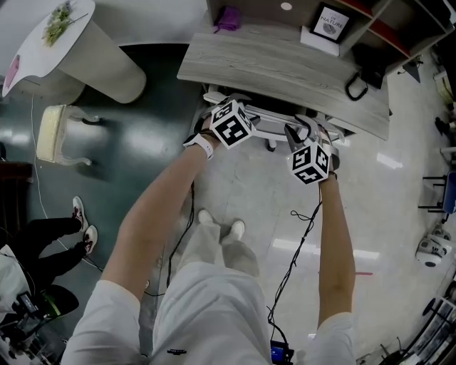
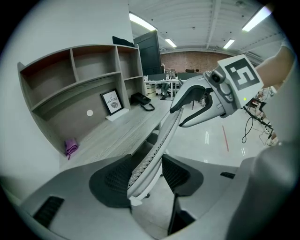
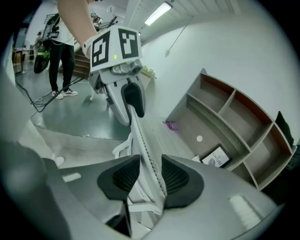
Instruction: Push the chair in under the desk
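The white mesh chair [image 1: 267,128] stands tucked against the grey wooden desk [image 1: 285,71], its seat hidden beneath the top. Both grippers sit on the top edge of its backrest. My left gripper [image 1: 217,107] straddles the backrest's left end. In the left gripper view the backrest [image 2: 161,140] runs between the pads and my left gripper [image 2: 157,176] grips it. My right gripper [image 1: 303,134] is at the right end. In the right gripper view the backrest [image 3: 140,140] lies between the jaws of my right gripper [image 3: 151,176], with a thin gap at the left pad.
On the desk are a framed picture [image 1: 331,23], a purple cloth [image 1: 228,18] and a black phone [image 1: 360,82], under a shelf unit [image 2: 79,75]. A white round table [image 1: 53,36] and a bystander's legs [image 1: 64,235] are at the left. Cables [image 1: 299,242] trail on the floor.
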Demonstrator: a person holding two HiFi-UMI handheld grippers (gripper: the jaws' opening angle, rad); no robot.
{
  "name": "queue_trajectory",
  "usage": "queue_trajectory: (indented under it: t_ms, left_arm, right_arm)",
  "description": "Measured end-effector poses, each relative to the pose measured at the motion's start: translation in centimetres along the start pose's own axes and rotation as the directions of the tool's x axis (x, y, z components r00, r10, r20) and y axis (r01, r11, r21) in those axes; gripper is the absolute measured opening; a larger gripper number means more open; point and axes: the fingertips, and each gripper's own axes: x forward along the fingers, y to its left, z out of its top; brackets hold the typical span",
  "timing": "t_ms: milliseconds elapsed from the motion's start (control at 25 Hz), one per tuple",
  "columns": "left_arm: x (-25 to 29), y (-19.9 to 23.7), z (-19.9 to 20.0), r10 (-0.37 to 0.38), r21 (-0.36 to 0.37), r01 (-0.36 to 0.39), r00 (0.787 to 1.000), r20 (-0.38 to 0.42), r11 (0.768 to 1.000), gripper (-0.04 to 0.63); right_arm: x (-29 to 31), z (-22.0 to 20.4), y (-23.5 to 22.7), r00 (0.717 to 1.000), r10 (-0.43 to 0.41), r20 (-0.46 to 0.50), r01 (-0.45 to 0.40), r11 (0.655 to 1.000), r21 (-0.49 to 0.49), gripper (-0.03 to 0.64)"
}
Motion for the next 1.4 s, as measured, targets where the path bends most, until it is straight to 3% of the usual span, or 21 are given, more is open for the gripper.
queue_trajectory:
  t_ms: [200,400,560,680,840,1120,1400]
  left_arm:
    - [-0.5,0.1,-0.3,0.07,0.028,-0.072,0.995,0.067,0.997,0.209]
    - [-3.3,-0.5,1.8,0.139,-0.074,-0.127,0.972,0.19,0.989,0.196]
    - [-6.3,-2.3,3.3,0.158,-0.076,-0.144,0.955,0.252,0.987,0.187]
    - [-8.5,-3.4,3.5,0.173,-0.091,-0.153,0.942,0.287,0.984,0.155]
    - [-11.7,-5.0,2.9,0.203,-0.141,-0.164,0.923,0.327,0.976,0.132]
    - [-18.5,-8.5,0.8,0.298,-0.258,-0.208,0.874,0.385,0.944,0.039]
    - [-24.4,-12.0,-0.9,0.348,-0.345,-0.202,0.827,0.442,0.917,0.018]
  right_arm:
    - [-2.6,1.9,-0.1,0.998,-0.042,0.039,0.04,0.999,0.031,0.148]
    - [-5.6,2.9,-0.3,0.995,-0.071,0.073,0.069,0.997,0.033,0.148]
    - [-7.9,3.6,-0.2,0.989,-0.107,0.103,0.101,0.993,0.065,0.147]
    - [-9.7,4.4,0.3,0.982,-0.138,0.132,0.125,0.987,0.099,0.057]
    - [-12.3,5.4,1.2,0.972,-0.171,0.163,0.147,0.978,0.149,0.057]
    - [-17.5,6.5,3.4,0.953,-0.219,0.212,0.169,0.959,0.228,0.057]
    - [-23.0,7.9,4.8,0.92,-0.293,0.261,0.202,0.924,0.326,0.057]
